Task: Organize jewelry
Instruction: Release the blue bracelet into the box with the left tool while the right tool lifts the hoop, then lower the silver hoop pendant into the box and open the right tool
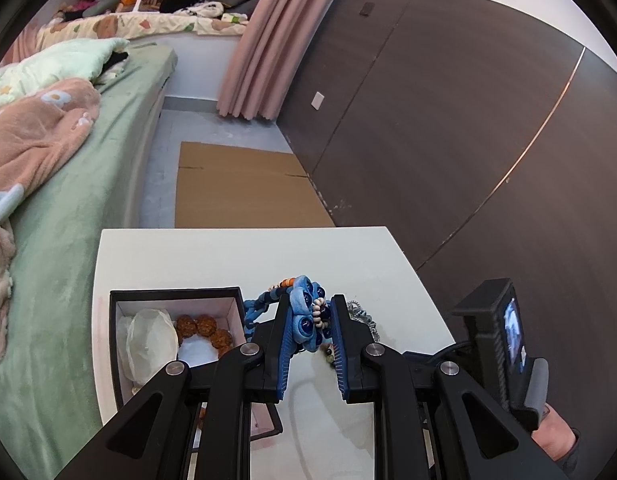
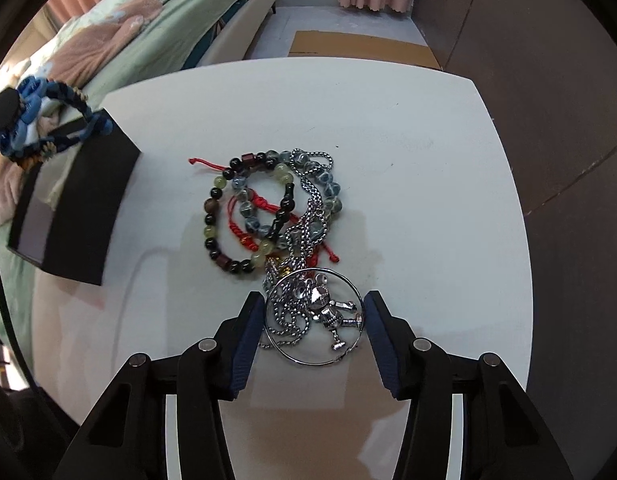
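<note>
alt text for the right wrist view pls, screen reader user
The right gripper hovers with jaws open around a silver ring with a bear-shaped metal charm on a round white table. Beyond it lies a tangle of beaded bracelets, red cord and silver chain; a black box sits at left.

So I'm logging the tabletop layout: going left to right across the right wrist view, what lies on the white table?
Blue braided fabric bracelet held up at the far left → black rectangular box → dark-and-green beaded bracelet → silver ring with a chrome bear pendant, between the right gripper fingers.
</note>
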Demonstrator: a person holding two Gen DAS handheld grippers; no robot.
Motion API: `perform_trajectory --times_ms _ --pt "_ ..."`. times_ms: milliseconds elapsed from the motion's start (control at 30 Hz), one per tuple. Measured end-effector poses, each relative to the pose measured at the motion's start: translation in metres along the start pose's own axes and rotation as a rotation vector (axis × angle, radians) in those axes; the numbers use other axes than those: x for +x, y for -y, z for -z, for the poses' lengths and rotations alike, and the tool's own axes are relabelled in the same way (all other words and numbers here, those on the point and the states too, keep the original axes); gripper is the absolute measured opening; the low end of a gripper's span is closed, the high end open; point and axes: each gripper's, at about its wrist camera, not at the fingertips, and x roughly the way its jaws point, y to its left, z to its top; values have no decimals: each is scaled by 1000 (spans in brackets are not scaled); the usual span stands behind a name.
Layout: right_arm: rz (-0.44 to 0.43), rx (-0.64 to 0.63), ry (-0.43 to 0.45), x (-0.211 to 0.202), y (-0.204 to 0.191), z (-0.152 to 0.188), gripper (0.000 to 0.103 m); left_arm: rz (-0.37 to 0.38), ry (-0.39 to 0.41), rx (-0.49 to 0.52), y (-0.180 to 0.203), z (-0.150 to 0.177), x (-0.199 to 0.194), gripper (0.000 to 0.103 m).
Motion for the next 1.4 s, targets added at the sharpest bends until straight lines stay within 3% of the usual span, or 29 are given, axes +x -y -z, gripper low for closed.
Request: perform_trajectory --times_ms 333,633,800,833,900,933,967,1233,1400 --pt "-144 80 118 -38 3 15 52 -21 22 -2 -3 4 -13 19" --pt "-254 186 222 -61 3 15 52 -90 106 -64 -22 0 -33 19" --pt "-288 211 245 -62 -4 7 52 -75 51 -86 -31 -1 -26 22" --pt "-295 216 248 -62 -5 5 52 -69 32 -92 -32 0 -24 26" --pt "-308 228 260 -62 -6 2 52 -84 -9 -109 -37 1 -18 51" --pt "-316 234 268 -63 -7 1 52 -98 -10 -119 -41 1 -17 71" --pt "-327 241 278 -64 -8 -1 52 -104 0 -128 -44 2 -19 80" --pt "-444 291 362 -72 -17 -8 52 -121 57 -177 -65 -6 -34 81" --pt "-518 276 390 -73 -36 -18 52 -143 132 -208 -76 -13 -53 81"
